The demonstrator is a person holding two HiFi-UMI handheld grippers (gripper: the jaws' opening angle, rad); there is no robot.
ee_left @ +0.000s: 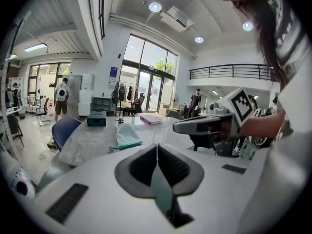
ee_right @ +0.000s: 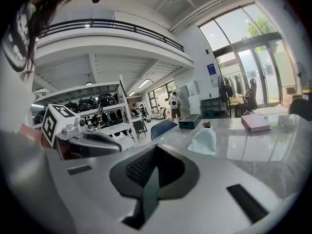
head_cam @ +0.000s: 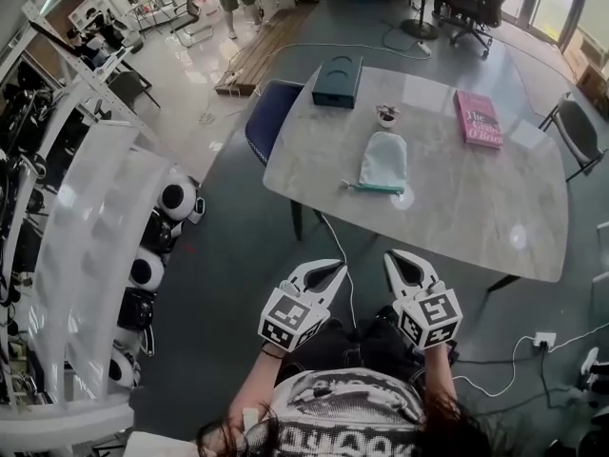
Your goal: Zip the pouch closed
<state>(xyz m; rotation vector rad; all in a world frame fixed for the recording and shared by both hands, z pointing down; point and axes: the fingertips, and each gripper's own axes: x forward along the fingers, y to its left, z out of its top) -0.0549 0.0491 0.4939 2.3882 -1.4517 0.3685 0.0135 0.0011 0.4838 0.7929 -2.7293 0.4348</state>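
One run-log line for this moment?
phase: pre-contact | left gripper: shut, empty | right gripper: shut, empty | pouch: on table, untouched

Your left gripper (head_cam: 338,268) and right gripper (head_cam: 391,255) have pale grey-white shells with black inner faces; each carries a marker cube (head_cam: 288,320) printed with black-and-white squares; seen along the jaws, the pads (ee_left: 141,167) are dark grey and ribbed, set in a smooth light casing with black rectangular slots (ee_left: 68,203); you wear a white shirt (head_cam: 347,417) with bold black lettering, no sleeve over the forearms; long dark hair (head_cam: 457,434) falls over it.
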